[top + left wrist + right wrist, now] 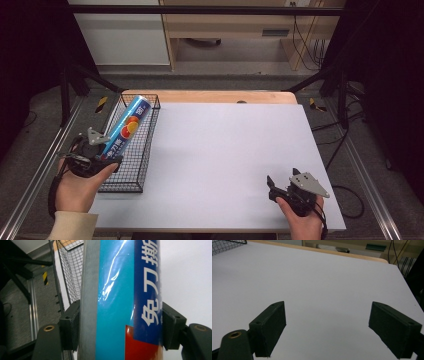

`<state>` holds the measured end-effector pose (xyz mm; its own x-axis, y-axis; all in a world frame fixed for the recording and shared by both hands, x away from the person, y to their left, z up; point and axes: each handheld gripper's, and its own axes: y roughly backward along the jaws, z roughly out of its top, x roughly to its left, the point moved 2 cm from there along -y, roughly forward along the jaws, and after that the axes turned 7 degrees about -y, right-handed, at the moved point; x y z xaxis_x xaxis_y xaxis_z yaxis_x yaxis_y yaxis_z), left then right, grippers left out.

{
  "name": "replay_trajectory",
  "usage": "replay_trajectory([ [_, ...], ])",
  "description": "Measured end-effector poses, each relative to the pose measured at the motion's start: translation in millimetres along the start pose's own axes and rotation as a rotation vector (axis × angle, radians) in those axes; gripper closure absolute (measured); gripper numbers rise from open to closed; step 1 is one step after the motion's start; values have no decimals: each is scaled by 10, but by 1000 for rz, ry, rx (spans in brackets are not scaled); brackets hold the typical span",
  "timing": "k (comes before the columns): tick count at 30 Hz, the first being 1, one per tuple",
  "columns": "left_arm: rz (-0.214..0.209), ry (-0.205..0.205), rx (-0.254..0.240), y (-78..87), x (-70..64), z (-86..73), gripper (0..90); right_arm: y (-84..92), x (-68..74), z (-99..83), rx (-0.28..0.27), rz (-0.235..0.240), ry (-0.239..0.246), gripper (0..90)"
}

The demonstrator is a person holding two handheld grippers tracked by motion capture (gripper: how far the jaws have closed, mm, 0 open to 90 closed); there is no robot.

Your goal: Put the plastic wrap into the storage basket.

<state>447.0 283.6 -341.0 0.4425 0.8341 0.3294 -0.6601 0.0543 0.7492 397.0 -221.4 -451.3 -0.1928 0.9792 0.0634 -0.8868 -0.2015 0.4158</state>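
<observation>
A long blue box (126,125) with an orange picture and white lettering lies slanted over the black wire basket (135,150) at the table's left side. My left gripper (102,152) is shut on the near end of this box (125,302), one pad (71,326) pressed on each side. The box's far end reaches toward the basket's back rim. My right gripper (280,190) hovers low over the white table top (225,145) near the front right, open, with nothing between its pads (270,327).
The wire basket (72,267) stands along the table's left edge. A wooden strip (215,96) runs along the table's far edge. Black frame posts and cables (345,135) stand beyond the right side. The table's white surface (319,285) stretches ahead of the right gripper.
</observation>
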Motion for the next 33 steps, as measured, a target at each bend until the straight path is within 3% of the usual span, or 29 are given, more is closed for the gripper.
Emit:
replay_trajectory([
  [20,48,-33,71,-70,11,-35,320,1,-6,3,-2,3,-6,143],
  [33,54,-27,87,-109,-8,-92,320,-1,2,4,-1,5,-9,143],
])
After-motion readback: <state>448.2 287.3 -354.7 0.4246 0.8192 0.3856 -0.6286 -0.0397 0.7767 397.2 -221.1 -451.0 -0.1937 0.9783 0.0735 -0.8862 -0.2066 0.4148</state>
